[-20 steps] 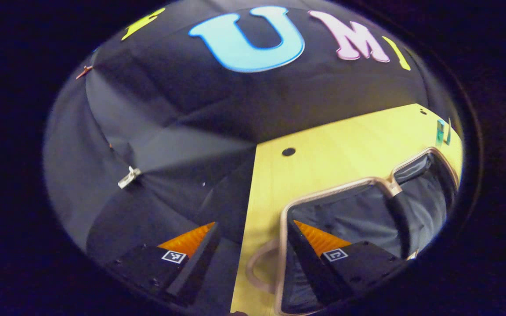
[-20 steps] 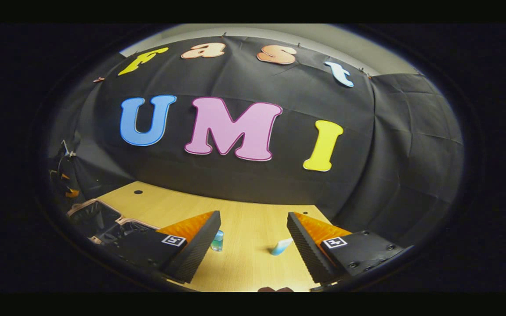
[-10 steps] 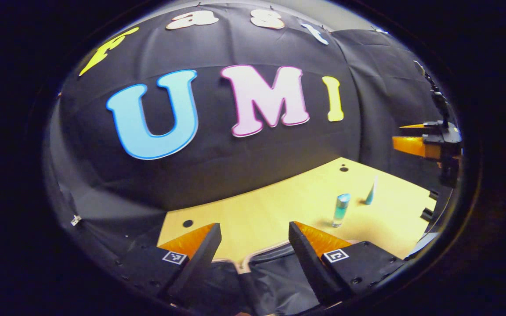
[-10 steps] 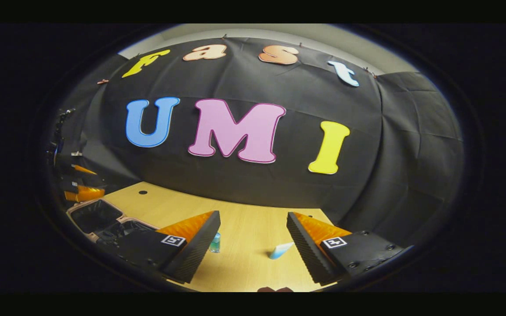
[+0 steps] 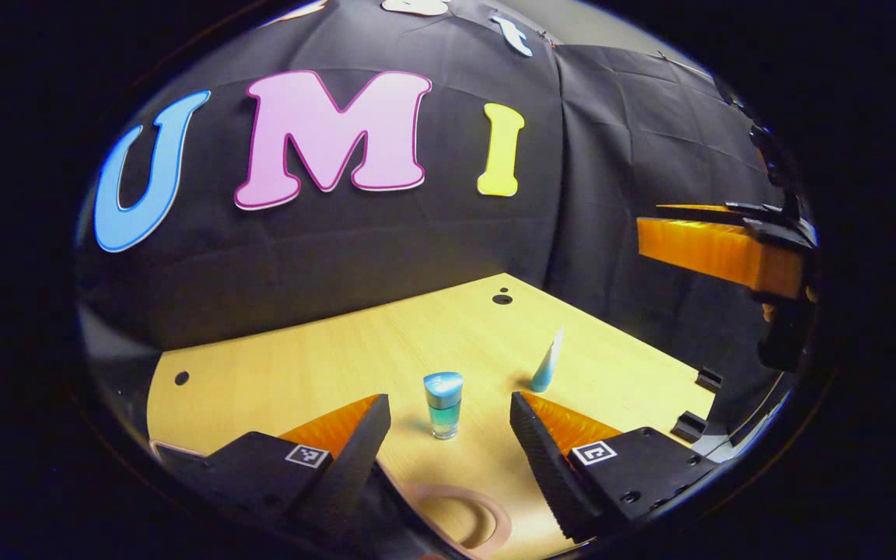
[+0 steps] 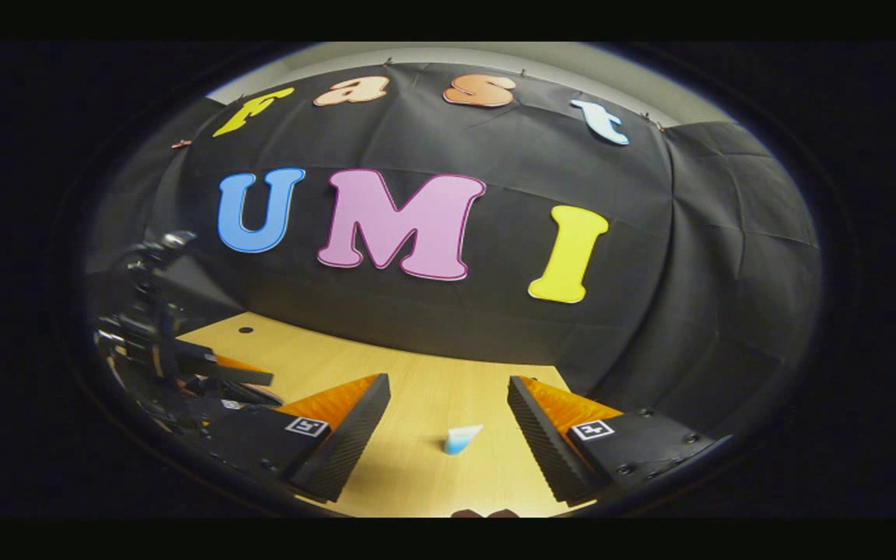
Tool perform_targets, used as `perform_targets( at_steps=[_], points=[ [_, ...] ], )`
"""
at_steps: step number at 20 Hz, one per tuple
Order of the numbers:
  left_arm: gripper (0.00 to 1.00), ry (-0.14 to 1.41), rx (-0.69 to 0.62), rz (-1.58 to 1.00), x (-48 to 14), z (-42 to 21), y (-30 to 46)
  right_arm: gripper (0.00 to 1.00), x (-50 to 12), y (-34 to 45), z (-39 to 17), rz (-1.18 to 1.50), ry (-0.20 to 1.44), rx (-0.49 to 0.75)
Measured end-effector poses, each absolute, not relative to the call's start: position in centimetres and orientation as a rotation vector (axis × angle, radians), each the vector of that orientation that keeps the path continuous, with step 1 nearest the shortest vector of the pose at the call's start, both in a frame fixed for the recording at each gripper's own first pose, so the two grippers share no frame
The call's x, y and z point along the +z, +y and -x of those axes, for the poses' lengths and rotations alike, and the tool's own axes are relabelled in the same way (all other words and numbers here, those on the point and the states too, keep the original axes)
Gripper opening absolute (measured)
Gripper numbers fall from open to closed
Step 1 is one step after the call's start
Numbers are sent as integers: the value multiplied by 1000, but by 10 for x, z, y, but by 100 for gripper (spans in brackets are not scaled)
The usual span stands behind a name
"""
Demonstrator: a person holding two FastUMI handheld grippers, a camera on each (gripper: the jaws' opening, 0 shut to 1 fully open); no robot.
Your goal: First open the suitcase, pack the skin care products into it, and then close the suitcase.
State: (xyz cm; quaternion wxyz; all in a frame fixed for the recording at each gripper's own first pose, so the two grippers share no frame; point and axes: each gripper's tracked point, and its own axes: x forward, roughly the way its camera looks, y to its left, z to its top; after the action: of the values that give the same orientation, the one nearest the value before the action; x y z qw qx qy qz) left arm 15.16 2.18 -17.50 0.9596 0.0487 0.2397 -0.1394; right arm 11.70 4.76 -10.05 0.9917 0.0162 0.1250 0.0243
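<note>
Lining up left claw, spread wide, on upright blue-capped teal glass bottle.
Right claw spread, empty, facing pale blue tube on wooden tabletop.

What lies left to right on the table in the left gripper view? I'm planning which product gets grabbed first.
Small table hole → teal bottle → pale blue tube → right gripper, raised at the far right edge.

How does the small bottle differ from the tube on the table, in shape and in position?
The bottle is a stubby cylinder with a rounded blue cap; the tube is slim and tapers to a flat tip. The bottle stands nearer, between the left hand-held gripper fingers; the tube stands farther right. Both are bluish and upright.
</note>
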Motion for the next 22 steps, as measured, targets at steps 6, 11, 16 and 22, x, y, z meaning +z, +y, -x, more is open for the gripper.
perform_targets(
  at_steps=[6, 11, 16, 22],
  points=[
    [98, 617, -172, -89, -248, -197, 21, 96, -129, 17, -118, 10, 303, 67],
    [98, 652, -132, -77, -276, -227, 14, 95, -161, 1, -129, -13, 360, 79],
    [72, 691, -107, -58, -310, -254, 15, 97, -215, -1, -142, -85, 456, 125],
    [53, 704, -91, -84, -298, -247, 15, 96, -311, 23, -154, -164, 658, 205]
  ],
)
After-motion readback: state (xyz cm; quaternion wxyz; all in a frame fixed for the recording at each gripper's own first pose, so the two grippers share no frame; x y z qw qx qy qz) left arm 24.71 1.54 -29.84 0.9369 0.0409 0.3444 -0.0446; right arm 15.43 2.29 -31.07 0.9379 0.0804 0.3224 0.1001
